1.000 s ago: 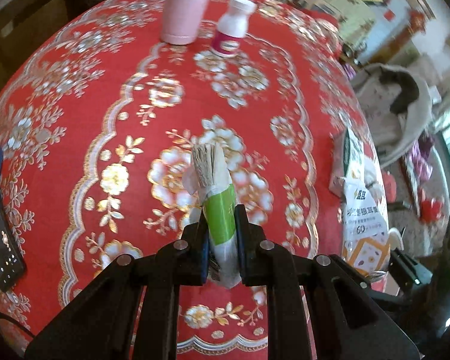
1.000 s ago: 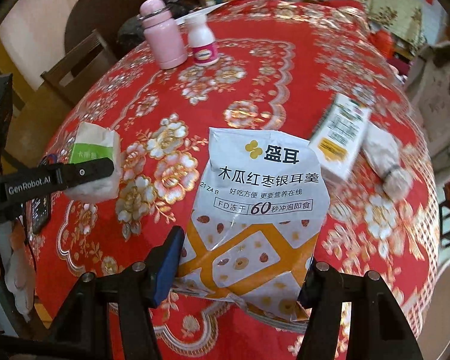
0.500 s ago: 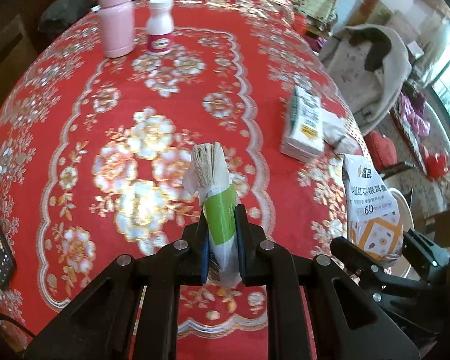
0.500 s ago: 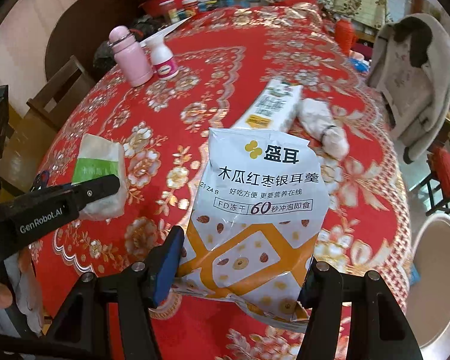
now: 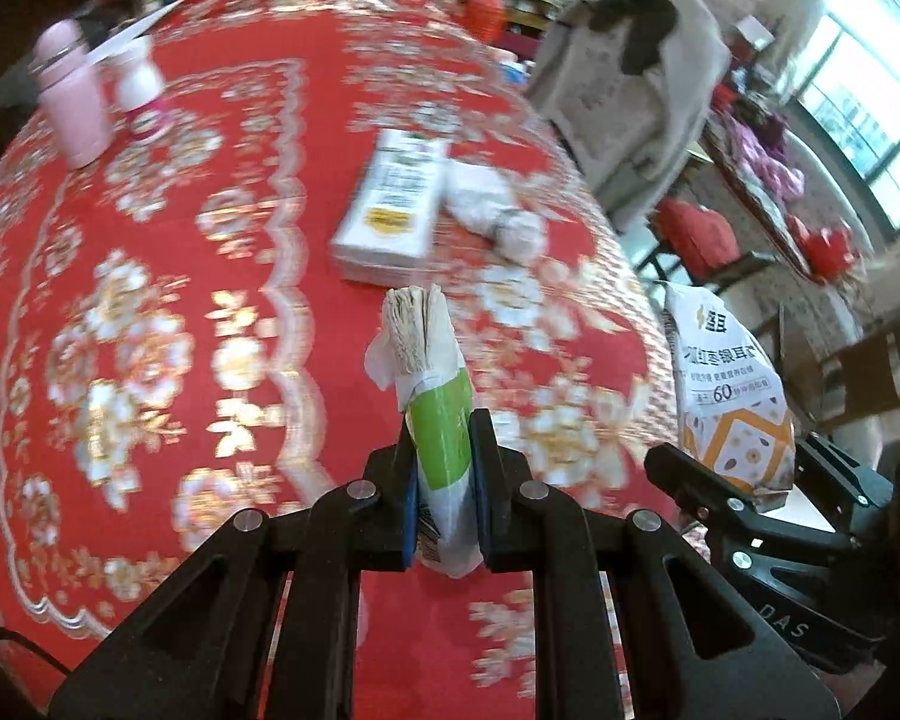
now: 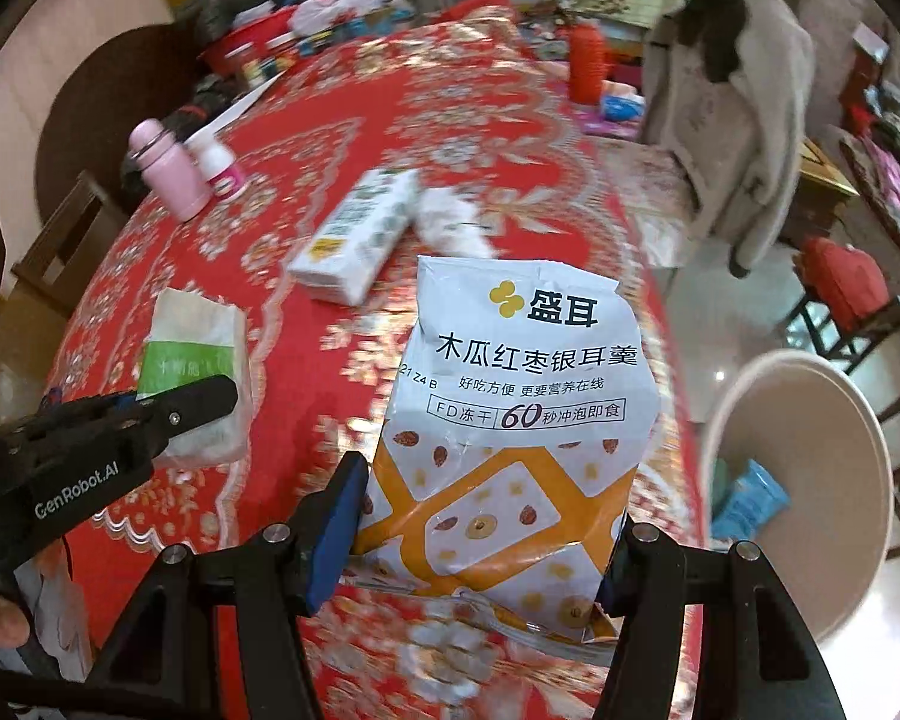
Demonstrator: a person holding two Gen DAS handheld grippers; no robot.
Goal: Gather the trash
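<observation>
swinging rightward since a second ago, the left gripper (image 5: 441,480) stays clamped on a soft green-banded tissue pack (image 5: 432,384) and the right gripper (image 6: 480,540) on a crinkly foil pouch (image 6: 510,420), the round white bin (image 6: 810,480) now in view, so dropping looks near.

A red floral-clothed table (image 6: 510,120) carries a pink flask (image 6: 168,177), white bottle (image 6: 222,171), carton (image 6: 354,234) and crumpled wrapper (image 6: 450,222).

A red floral tabletop (image 6: 510,120) spreads beyond the fingers; right of them, a jacket-draped chair (image 6: 744,120) and bright window (image 5: 870,102).
</observation>
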